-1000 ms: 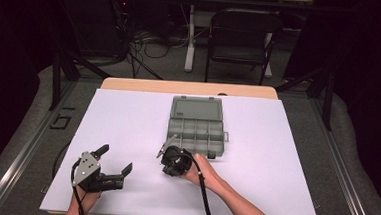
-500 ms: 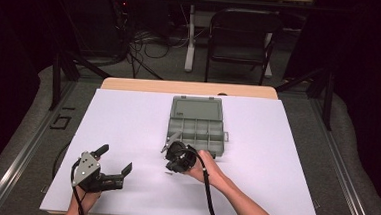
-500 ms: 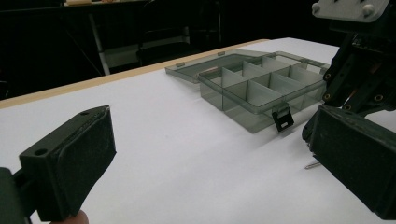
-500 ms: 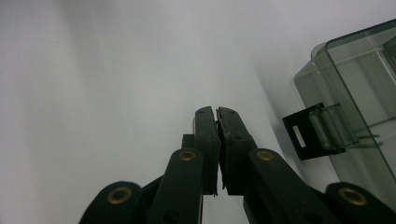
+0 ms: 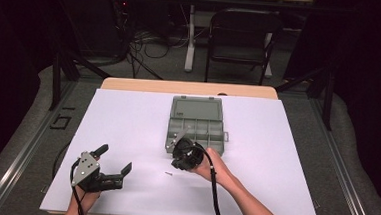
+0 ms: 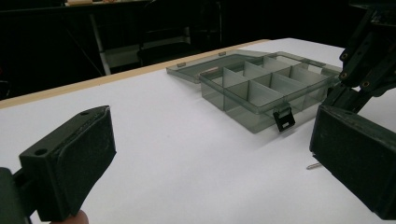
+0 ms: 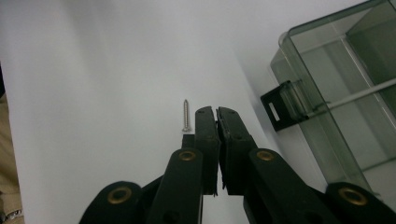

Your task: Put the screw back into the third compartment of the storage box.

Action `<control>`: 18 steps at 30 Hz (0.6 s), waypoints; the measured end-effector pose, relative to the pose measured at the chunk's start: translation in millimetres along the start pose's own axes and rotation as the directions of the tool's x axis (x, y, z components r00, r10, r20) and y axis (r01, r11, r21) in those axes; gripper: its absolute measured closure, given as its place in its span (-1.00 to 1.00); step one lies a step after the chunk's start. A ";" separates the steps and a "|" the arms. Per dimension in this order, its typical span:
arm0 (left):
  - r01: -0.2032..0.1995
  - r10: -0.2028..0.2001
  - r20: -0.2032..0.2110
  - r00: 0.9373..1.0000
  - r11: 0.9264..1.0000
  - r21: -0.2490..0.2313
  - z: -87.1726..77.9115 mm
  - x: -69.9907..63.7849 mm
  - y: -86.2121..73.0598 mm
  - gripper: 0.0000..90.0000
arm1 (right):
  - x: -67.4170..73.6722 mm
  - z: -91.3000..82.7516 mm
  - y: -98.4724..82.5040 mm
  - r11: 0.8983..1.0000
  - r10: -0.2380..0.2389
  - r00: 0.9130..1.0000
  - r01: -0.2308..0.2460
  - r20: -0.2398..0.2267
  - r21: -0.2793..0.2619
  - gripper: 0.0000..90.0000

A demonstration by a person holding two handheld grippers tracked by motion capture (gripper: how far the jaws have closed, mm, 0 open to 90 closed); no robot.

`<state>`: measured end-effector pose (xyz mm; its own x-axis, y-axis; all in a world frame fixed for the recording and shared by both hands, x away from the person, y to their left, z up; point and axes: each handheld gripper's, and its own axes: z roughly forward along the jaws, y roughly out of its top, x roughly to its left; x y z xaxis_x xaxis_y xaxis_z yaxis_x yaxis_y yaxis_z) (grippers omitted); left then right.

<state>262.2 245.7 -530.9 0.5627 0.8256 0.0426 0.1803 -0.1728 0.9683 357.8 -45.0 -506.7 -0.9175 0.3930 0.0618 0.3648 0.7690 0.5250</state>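
Grey-green clear organiser box, lid open, no legible writing; silver screw loose on white counter, just in front of box; right gripper fingers closed empty beside screw; left gripper fingers spread wide, well left of box.

One screw lies on the white counter, and one clear compartment box stands there with its single lid open. Two grippers are present, left and right, one per hand. One chair stands beyond.
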 end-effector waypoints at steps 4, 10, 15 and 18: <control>0.000 0.000 0.000 1.000 1.000 -0.001 -0.2 0.2 0.1 -1.00 | -3.8 -8.8 -5.1 1.000 0.019 1.000 -0.019 0.015 -0.002 0.95; 0.003 -0.003 0.002 1.000 1.000 -0.006 -0.2 -0.1 0.0 -1.00 | -9.2 -21.9 -10.1 0.999 0.034 0.999 -0.034 0.033 -0.017 0.95; 0.006 -0.006 0.000 1.000 1.000 -0.011 -0.5 0.6 -0.1 -1.00 | -14.1 -31.3 -13.8 0.999 0.043 0.998 -0.042 0.045 -0.022 0.95; 0.006 -0.006 0.003 1.000 1.000 -0.013 0.0 0.2 0.0 -1.00 | -16.4 -35.5 -15.4 0.998 0.054 0.997 -0.053 0.050 -0.023 0.95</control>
<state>262.4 245.8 -530.9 0.5642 0.8248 0.0364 0.1732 -0.1613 0.9716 361.6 -81.2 -485.7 -0.8874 0.4586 0.0471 0.4089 0.7357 0.5400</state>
